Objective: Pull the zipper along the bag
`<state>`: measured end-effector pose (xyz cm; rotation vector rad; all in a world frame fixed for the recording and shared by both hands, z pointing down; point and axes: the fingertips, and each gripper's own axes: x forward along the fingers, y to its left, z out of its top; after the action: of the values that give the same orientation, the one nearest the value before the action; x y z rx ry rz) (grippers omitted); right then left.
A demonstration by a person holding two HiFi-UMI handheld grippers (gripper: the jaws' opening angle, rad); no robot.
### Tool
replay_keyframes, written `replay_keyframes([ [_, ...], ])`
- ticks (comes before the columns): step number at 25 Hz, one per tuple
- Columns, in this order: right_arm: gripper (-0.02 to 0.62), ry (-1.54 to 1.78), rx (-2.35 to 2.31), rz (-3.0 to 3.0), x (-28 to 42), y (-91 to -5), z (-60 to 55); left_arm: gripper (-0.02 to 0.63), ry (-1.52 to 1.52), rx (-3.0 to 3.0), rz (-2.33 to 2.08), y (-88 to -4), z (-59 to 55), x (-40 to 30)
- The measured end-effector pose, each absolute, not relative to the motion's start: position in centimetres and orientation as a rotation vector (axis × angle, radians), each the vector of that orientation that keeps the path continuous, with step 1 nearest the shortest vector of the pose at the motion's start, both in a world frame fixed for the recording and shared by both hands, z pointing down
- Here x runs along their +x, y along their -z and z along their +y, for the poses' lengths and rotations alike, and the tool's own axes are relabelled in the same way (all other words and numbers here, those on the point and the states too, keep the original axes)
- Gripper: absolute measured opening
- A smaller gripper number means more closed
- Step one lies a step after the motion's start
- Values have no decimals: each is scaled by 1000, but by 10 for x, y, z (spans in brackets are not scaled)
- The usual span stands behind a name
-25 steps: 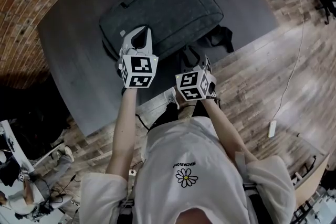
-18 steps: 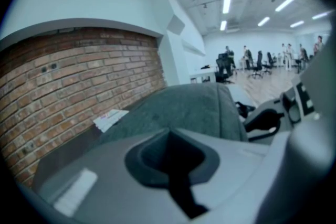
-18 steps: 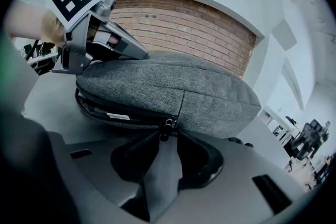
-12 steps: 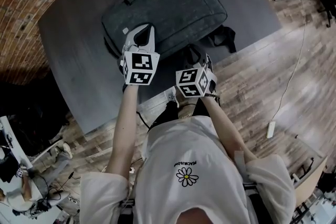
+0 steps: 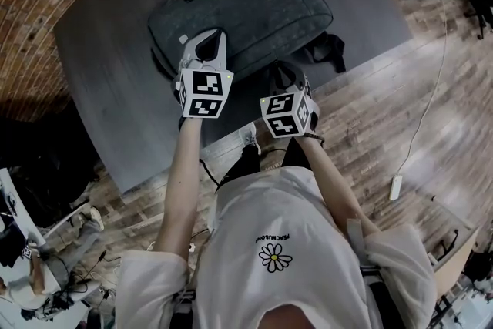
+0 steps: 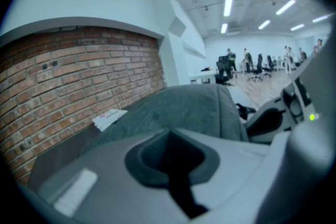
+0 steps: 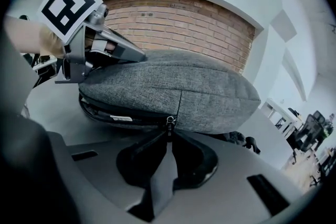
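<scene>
Dark table (image 5: 100, 88), grey bag (image 5: 254, 4), right tongs (image 7: 169, 132) just closing on zipper pull (image 7: 169, 122), left tongs (image 6: 168, 134) shut.

Left gripper (image 5: 205, 42): fingers shut. Right gripper (image 5: 283, 75): fingers just closing, pinching zipper pull (image 7: 169, 122).

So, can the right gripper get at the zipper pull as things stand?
Likely yes: nothing blocks it. The right gripper has just been closing its jaws, and the zipper pull on the bag looks pinched between their tips.
</scene>
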<state>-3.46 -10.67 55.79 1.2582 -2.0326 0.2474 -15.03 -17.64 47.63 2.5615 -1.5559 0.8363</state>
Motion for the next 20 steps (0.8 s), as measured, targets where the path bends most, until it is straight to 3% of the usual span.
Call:
replay_keyframes([
  [5, 54, -238, 1364, -1976, -27, -552, -108, -2, -833, 2564, -1554, -476, -176, -149],
  [10, 8, -207, 1298, -1984, -34, -554, -105, -2, -828, 2566, -1557, -476, -176, -151],
  [20, -2, -486, 1051, -2131, -37, -557, -96, -2, -718, 2584, -1467, -478, -178, -151],
])
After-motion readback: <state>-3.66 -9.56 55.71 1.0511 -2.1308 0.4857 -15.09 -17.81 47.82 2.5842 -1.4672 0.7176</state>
